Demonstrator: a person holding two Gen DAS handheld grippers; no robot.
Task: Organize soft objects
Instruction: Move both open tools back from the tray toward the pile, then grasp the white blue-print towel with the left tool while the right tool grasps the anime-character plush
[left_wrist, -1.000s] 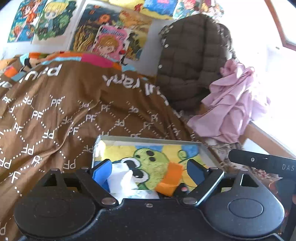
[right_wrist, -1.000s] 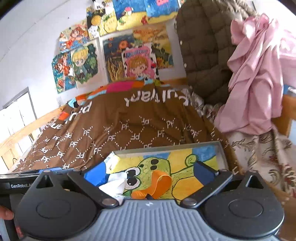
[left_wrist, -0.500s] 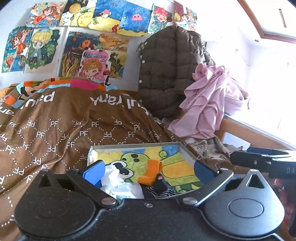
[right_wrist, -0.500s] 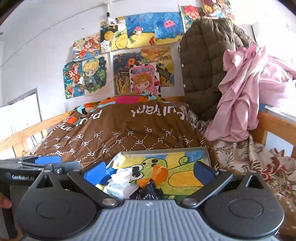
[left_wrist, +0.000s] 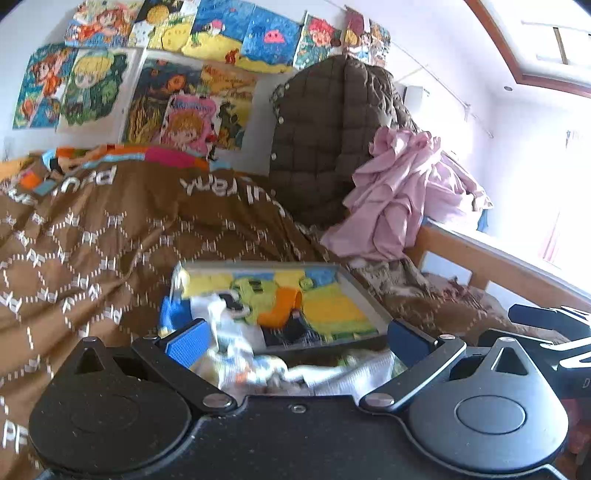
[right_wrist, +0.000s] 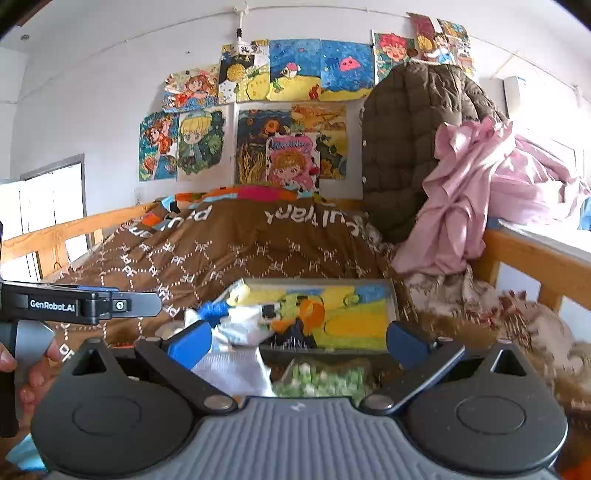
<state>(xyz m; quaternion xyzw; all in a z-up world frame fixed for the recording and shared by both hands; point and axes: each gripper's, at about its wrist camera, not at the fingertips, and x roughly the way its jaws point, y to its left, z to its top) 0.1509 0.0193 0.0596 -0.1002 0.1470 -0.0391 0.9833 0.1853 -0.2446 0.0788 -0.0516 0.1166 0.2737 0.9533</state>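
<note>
Both hand-held grippers, left (left_wrist: 291, 334) and right (right_wrist: 295, 341), are hanging released and grasping nothing above the tray (right_wrist: 391, 291) on the bed. Soft items (right_wrist: 240, 325) are lying heaped at its near-left corner; approaching low and pinching one piece is advisable.

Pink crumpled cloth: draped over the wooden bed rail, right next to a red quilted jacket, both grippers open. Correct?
Not quite. The quilted jacket is dark brown, not red, as the right wrist view shows. The rest holds: the pink crumpled cloth drapes over the wooden bed rail beside it, and the left gripper and right gripper are both open.
</note>
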